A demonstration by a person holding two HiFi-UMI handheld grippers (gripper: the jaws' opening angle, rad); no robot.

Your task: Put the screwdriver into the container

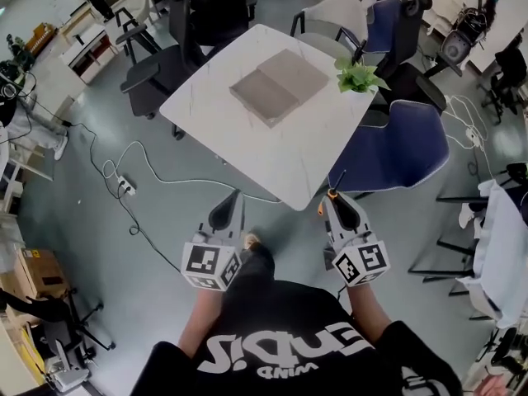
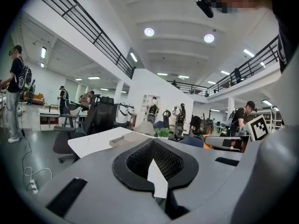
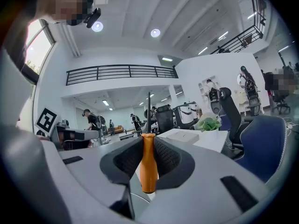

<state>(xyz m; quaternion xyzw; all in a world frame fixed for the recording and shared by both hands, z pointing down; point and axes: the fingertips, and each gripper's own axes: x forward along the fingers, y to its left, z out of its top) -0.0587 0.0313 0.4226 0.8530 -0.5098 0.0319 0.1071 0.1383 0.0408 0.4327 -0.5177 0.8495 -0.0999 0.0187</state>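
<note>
My right gripper [image 1: 334, 198] is shut on the screwdriver [image 1: 332, 190], just short of the table's near corner. In the right gripper view the orange handle [image 3: 148, 164] stands upright between the jaws, its thin dark shaft pointing up and forward. The container [image 1: 278, 85] is a flat grey open case in the middle of the white table [image 1: 247, 143]. It also shows as a low pale box [image 3: 184, 135] ahead and as a box [image 2: 122, 139] past the left jaws. My left gripper [image 1: 232, 200] is held beside the right one, shut with nothing in it.
A small green plant [image 1: 359, 77] stands on the table's far right corner. Blue chairs [image 1: 400, 147] crowd the right side and black office chairs [image 1: 157, 68] the left. A white cable and a power strip [image 1: 125, 186] lie on the floor. People stand in the background.
</note>
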